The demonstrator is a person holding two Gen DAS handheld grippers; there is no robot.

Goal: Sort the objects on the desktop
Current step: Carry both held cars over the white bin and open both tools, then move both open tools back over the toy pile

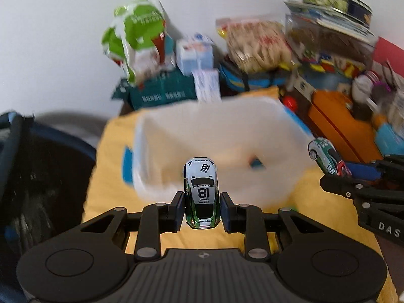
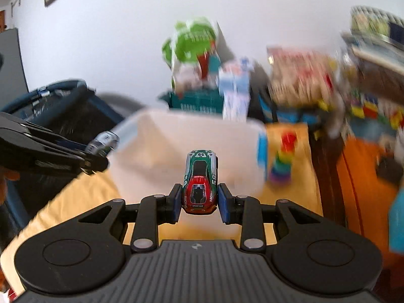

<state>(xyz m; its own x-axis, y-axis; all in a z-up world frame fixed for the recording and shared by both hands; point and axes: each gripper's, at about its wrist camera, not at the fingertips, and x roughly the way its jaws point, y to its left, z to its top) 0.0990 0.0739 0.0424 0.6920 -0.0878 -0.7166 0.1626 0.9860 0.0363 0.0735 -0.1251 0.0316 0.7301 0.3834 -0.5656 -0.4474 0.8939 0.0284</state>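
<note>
- Left gripper [image 1: 202, 208]: fingers clamped on the flanks of a white-and-green toy racing car numbered 18 [image 1: 201, 192], nose pointing forward, held clear of the yellow-covered table [image 1: 106, 176].
- Right gripper [image 2: 199, 203]: fingers pinching a green-and-red toy car numbered 59 [image 2: 200, 181] the same way.
- White translucent plastic bin [image 1: 214, 136] at 12 o'clock of both cars; probably their destination, so carried nose-first toward it.

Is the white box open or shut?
Open. The white box has no lid on, and you can see down inside past its rim.
</note>
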